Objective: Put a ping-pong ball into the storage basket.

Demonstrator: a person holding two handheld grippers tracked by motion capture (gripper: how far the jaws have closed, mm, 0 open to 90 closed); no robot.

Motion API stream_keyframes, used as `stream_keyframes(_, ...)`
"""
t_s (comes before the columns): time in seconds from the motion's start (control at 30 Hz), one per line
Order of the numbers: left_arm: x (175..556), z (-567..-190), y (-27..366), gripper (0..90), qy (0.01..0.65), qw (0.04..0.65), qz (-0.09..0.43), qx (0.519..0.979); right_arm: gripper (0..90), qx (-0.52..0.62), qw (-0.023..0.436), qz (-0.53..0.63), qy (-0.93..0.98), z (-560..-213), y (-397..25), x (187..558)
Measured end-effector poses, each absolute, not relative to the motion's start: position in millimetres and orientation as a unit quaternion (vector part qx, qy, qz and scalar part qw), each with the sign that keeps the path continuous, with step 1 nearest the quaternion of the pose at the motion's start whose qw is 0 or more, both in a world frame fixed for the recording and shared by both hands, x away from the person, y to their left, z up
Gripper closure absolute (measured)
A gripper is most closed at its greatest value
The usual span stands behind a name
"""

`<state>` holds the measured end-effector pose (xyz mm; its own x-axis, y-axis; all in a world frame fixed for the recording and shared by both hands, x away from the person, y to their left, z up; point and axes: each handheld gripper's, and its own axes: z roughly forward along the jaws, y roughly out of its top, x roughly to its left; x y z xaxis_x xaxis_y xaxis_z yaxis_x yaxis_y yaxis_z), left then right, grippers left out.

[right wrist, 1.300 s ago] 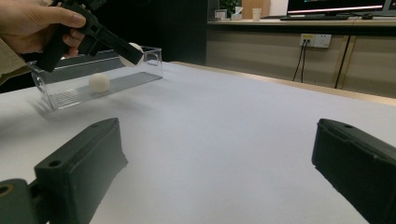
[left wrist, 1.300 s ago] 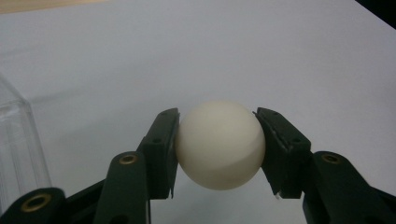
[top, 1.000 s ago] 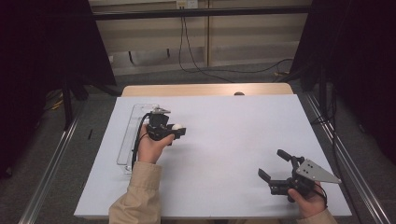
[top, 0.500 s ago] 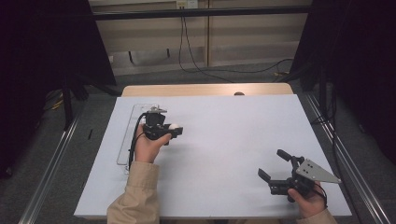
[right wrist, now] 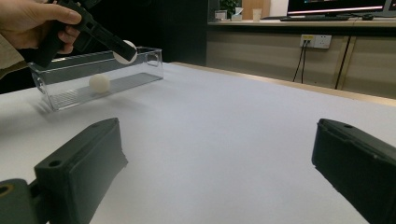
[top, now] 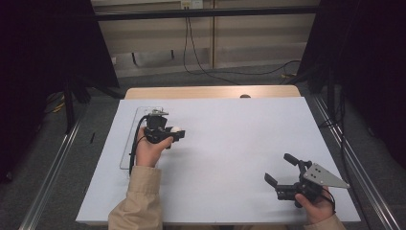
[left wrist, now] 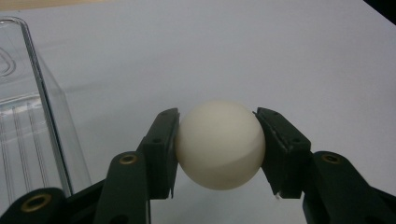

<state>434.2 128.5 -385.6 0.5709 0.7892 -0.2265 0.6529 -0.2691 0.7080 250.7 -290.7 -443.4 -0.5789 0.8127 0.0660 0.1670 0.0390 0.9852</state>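
Between left tongs [left wrist: 218, 151], unmarked white ball [left wrist: 219, 143]

Left gripper [right wrist: 125, 51] clamps a white ball [right wrist: 127, 49] above the clear tray [right wrist: 140, 70].

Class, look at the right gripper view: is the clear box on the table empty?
No: a second white ball lies inside the clear box, besides the ball in the left tongs.

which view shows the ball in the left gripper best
The left gripper view: the ball sits large and close, pinched between both jaws of the left hand-held gripper. The high view shows it as a small white spot beside the hand. The right gripper view shows it far off, above the clear box.
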Motion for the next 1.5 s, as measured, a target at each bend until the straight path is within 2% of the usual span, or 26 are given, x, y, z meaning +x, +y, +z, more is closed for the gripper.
stream_keyframes(1.5,433.2,-380.1,142.9,51.2,0.461,0.392,0.092,0.791,1.5,0.367,0.274,0.589,0.666,-443.3,-290.5,250.3)
